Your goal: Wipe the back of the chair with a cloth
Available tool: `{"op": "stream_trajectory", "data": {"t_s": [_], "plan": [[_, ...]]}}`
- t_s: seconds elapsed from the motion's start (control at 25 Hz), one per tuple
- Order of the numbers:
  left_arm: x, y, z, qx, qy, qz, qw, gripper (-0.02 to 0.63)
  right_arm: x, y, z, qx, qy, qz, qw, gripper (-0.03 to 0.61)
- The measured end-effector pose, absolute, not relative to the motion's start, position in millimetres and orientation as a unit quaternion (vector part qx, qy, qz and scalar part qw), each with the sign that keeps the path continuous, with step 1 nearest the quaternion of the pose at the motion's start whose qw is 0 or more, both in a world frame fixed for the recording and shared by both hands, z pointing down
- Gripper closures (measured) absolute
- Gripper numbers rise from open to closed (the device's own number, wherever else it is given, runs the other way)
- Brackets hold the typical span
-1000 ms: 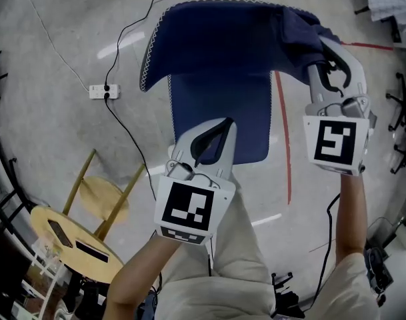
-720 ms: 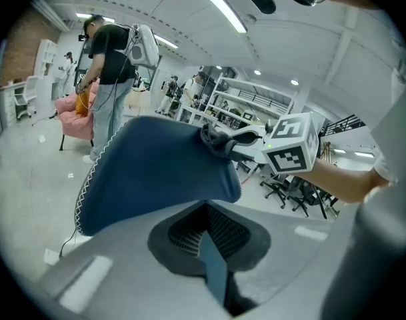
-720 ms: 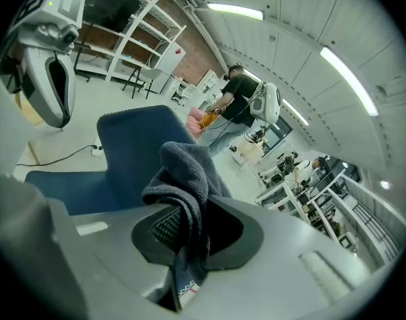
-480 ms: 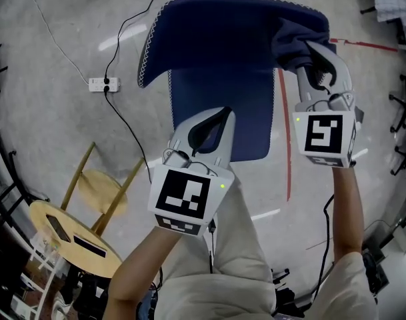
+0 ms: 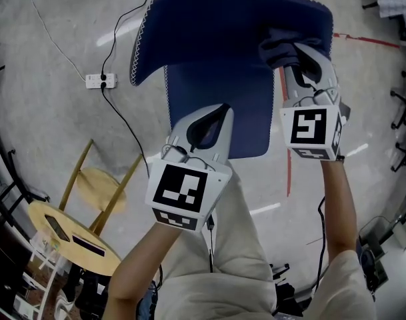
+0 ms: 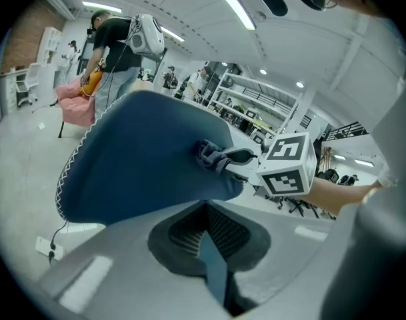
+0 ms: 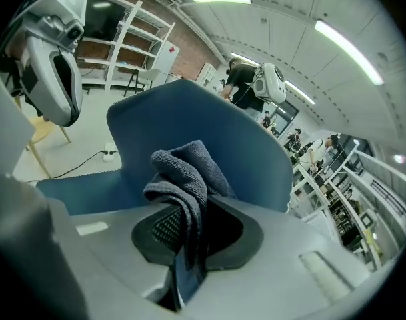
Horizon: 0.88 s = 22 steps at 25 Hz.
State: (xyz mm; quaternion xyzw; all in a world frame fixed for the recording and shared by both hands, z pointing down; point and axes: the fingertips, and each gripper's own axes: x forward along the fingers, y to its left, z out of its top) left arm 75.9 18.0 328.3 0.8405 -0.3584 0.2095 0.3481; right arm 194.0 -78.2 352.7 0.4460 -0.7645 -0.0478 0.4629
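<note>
Right gripper (image 5: 297, 53), fingers clamped on the bunched dark grey-blue terry cloth (image 5: 276, 49), presses it to the blue fabric chair back (image 5: 209, 25), upper right, for wiping; left gripper (image 5: 218, 117), fingers together and empty, hangs clear over the flat blue chair seat (image 5: 246, 102).

fig.: colours & patterns, chair-wiping scene.
chair (image 5: 223, 39): dark navy back & seat, w/ white zigzag stitching along the edge. cloth (image 7: 186, 172): slate blue-grey, fine looped texture, greyer than the chair. left gripper (image 5: 224, 112) & right gripper (image 5: 301, 53): pale grey bodies; pads (image 6: 223, 231) black, ribbed. marker cubes (image 5: 183, 195) (image 5: 311, 131): white faces, each w/ a black square-block code. floor (image 5: 49, 119): mottled light grey, crossed by a red line (image 5: 287, 145). power strip (image 5: 99, 81): white; cable (image 5: 133, 139): black. stool (image 5: 103, 192) & round table (image 5: 56, 229): pale yellow wood. trousers (image 5: 236, 245): beige.
</note>
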Motion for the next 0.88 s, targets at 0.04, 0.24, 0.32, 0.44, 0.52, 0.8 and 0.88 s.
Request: {"op": "stream_trajectory", "data": {"t_s": [0.04, 0.24, 0.32, 0.44, 0.52, 0.8, 0.88], "plan": [[76, 19, 331, 0.839, -0.359, 0.21, 0.35, 0.614, 193, -77, 356, 0.445, -0.764, -0.048, 0.465, 0.515], [78, 18, 343, 0.837, -0.358, 0.215, 0.354, 0.612, 192, -66, 383, 0.433, -0.763, -0.032, 0.478, 0.515], [78, 17, 347, 0.836, -0.357, 0.217, 0.356, 0.612, 192, -61, 396, 0.428, -0.761, -0.026, 0.486, 0.515], [79, 14, 355, 0.835, -0.356, 0.223, 0.356, 0.614, 193, -55, 417, 0.422, -0.761, -0.015, 0.493, 0.515], [80, 14, 360, 0.834, -0.354, 0.227, 0.357, 0.614, 195, -51, 431, 0.418, -0.761, -0.01, 0.497, 0.515], [87, 11, 371, 0.832, -0.35, 0.234, 0.361, 0.614, 194, -42, 475, 0.391, -0.762, -0.002, 0.517, 0.515], [87, 11, 373, 0.832, -0.349, 0.236, 0.361, 0.614, 194, -38, 489, 0.381, -0.761, 0.0, 0.525, 0.515]]}}
